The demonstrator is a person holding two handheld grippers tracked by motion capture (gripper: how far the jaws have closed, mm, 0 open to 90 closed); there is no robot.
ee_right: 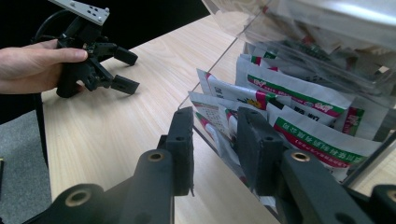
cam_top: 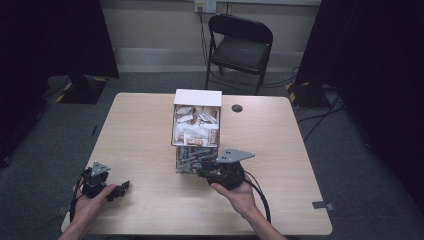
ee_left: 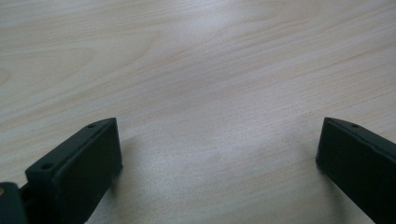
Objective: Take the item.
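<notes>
My right gripper [ee_right: 212, 149], jaws apart around the clear box's [cam_top: 196, 150] near wall, faces the sachets [ee_right: 299, 100] at frame centre-right (left gripper [cam_top: 116, 190] idles open).

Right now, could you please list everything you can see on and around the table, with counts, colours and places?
Table: one, light wood, centre.
Clear box: one, white far wall, mid-table.
Sachets: many, white with red and green print, in the box's near part.
Paler packets: many, in the box's far part.
Round cap: one, dark, right of the box.
Folding chair: one, black, beyond the table.
Left gripper: black, open, resting at the table's near left.
Right gripper: black, at the box's near end, jaws partly closed around its clear wall.
</notes>
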